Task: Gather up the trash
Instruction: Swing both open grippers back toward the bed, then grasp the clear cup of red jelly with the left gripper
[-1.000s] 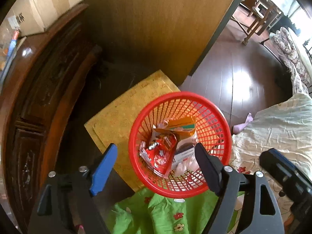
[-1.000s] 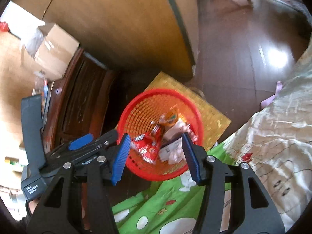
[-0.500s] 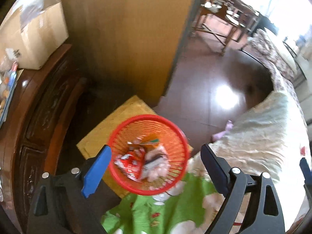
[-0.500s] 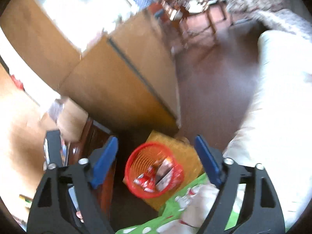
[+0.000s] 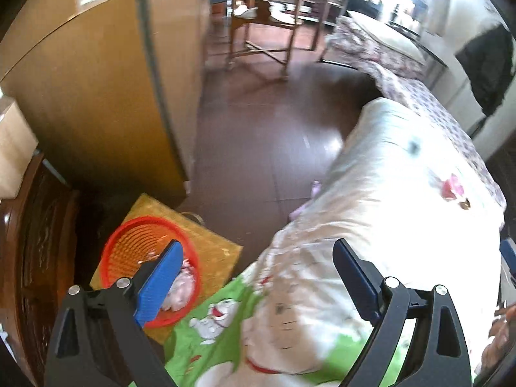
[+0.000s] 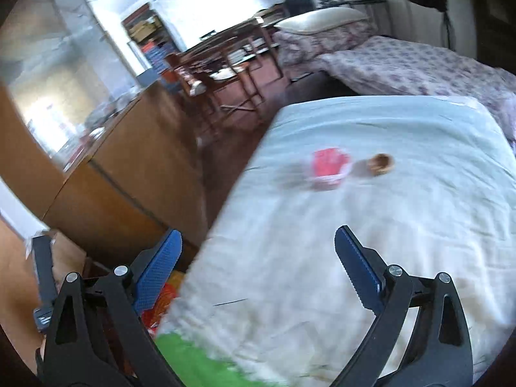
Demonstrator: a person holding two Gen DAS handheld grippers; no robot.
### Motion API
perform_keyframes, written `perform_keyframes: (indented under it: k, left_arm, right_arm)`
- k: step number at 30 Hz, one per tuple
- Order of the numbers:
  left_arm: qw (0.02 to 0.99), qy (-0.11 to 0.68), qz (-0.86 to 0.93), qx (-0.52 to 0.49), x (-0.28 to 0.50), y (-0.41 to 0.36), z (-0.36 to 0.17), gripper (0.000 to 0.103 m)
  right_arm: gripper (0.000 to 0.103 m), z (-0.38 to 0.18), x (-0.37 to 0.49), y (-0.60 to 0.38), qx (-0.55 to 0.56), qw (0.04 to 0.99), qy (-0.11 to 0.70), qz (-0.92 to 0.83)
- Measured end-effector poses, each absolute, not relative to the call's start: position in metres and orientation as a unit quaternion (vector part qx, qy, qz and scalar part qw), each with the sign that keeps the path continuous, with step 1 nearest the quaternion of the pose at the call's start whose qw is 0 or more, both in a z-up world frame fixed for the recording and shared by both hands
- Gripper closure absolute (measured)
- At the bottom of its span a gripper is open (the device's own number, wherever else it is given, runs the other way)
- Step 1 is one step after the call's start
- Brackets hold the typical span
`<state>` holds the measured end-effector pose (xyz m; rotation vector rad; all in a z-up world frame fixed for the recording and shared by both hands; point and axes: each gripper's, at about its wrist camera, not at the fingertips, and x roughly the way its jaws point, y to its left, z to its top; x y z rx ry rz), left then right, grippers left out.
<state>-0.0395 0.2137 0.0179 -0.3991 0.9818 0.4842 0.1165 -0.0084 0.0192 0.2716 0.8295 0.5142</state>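
Note:
The red mesh basket (image 5: pixel 111 251) stands on a yellow mat (image 5: pixel 216 258) on the floor, with wrappers (image 5: pixel 180 282) inside. My left gripper (image 5: pixel 258 248) hangs open and empty above the bed's edge, the basket behind its left finger. My right gripper (image 6: pixel 258 233) points over the pale quilt (image 6: pixel 403 225); its jaws are opening with nothing between them. Farther along the quilt lie a red wrapper (image 6: pixel 329 169) and a small brown round thing (image 6: pixel 382 163). The left wrist view shows the wrapper (image 5: pixel 453 188) far right. Only a sliver of the basket (image 6: pixel 159 303) shows in the right wrist view.
A tall wooden cabinet (image 5: pixel 96 96) rises behind the basket and a dark carved dresser (image 5: pixel 32 258) stands to its left. A green cartoon blanket (image 5: pixel 225 338) covers the bed's near end. Beyond the dark floor (image 5: pixel 258 129) are wooden chairs (image 5: pixel 264 32) and a floral-covered bed (image 6: pixel 403 64).
Both grippers rose and swung from above the basket toward the bed. The right jaws widened a lot, the left slightly. The basket slid to the lower left of both views.

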Motion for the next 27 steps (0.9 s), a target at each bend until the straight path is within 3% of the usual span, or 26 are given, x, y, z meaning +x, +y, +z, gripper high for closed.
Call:
perform_keyframes:
  k: [20, 27]
  left_arm:
    - [0.856, 0.496, 0.105, -0.105, 0.103, 0.085, -0.012, 0.010]
    - [0.867, 0.495, 0.044, -0.035, 0.135, 0.033, -0.029, 0.010]
  right_arm:
    - [0.011, -0.030, 0.182, -0.104, 0.172, 0.880, 0.420, 0.143]
    - [0.011, -0.045, 0.195, -0.129, 0.217, 0.872, 0.425, 0.110]
